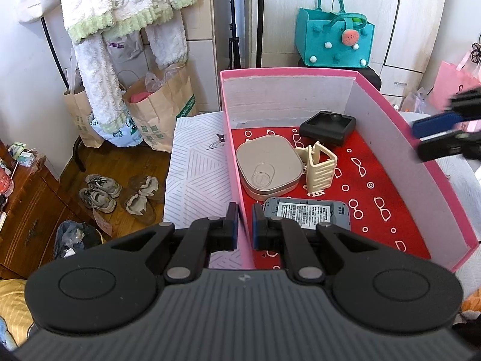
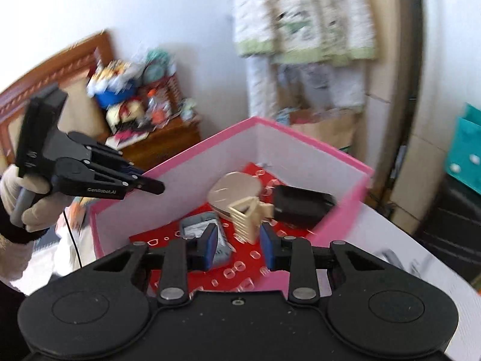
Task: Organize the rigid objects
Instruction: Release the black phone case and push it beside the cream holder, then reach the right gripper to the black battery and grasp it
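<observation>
While viewed along the left wrist, clamps the near left wall of the pink box (image 1: 288,73) with the left gripper (image 1: 245,225): jaws nearly together, thin cardboard pinched between the pads. From the other side, held by a hand in a pale glove (image 2: 30,198), tip at the wall's rim.

Keeps the right gripper (image 2: 239,243) empty, jaws at a middling gap, pads pressing on nothing. Hovers at the box's right wall, blurred, angled down toward the contents.

Inside the box, on a red lining with white spectacle shapes (image 1: 375,186), four rigid things:
- beige lidded container (image 1: 269,165), flat, toward the left wall, with a clear round piece on its lid;
- cream slatted holder (image 1: 320,165), upright, just beside the container on its right;
- black square tray (image 1: 329,128), near the far wall, behind the holder;
- grey device with a printed label (image 1: 306,213), flat, nearest the left gripper and partly hidden by it.

Sits on a white patterned cloth (image 1: 192,156); cannot tell what lies beneath. Beyond the far wall, a teal felt bag (image 1: 330,39). Down on the wooden floor, shoes (image 1: 102,192) and brown paper bags (image 1: 162,111).
</observation>
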Demonstrator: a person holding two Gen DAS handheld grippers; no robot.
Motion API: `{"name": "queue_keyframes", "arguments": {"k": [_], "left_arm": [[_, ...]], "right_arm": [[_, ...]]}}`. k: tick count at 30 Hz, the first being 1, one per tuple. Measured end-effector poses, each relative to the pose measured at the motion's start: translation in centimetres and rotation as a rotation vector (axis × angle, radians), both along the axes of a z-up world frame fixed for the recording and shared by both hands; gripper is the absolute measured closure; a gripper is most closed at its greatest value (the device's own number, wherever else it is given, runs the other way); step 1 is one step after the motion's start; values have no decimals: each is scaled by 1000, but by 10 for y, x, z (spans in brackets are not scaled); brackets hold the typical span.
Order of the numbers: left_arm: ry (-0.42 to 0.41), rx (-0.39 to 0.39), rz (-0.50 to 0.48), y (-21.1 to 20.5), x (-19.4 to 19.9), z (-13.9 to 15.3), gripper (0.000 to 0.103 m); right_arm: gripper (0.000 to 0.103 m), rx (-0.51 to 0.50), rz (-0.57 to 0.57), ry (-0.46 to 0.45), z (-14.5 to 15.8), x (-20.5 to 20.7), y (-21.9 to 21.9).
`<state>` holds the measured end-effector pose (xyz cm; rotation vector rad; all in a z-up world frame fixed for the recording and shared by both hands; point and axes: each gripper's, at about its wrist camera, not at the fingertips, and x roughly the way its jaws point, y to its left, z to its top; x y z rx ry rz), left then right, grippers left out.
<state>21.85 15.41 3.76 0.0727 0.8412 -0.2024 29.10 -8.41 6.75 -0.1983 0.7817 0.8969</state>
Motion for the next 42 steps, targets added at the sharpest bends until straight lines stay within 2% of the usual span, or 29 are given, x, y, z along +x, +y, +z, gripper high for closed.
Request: {"name": "queue_keyframes", "arguments": {"k": [5,6,10,13,16,23,28,36,42], "left_arm": [[-3,-11,11,0,-2,0,95],[-3,-10,11,0,-2,0,95],[0,-11,4,1,-1,0,95],[-1,-15,2,2,-1,-1,95],[-2,-17,-1,3,-1,-2,95],[-2,-22,-5,4,-1,-2,95],[-4,-29,-6,4,-1,-1,95],[-5,-27,-17,5,0,-2,95],[-8,-27,-23,6,-1,-3,94]], "right_arm": [[66,-177,54,10,-20,38,62],[62,-209,52,26,-25,45,71],[58,-287,41,85,-41,61,90],[59,-325,13,88,-49,62,95],[61,-298,24,102,-49,58,88],[63,-227,23,199,-47,49,78],[62,-93,20,288,-42,52,64],[61,28,-61,181,6,27,10],[60,47,-175,106,26,-3,-39]]}}
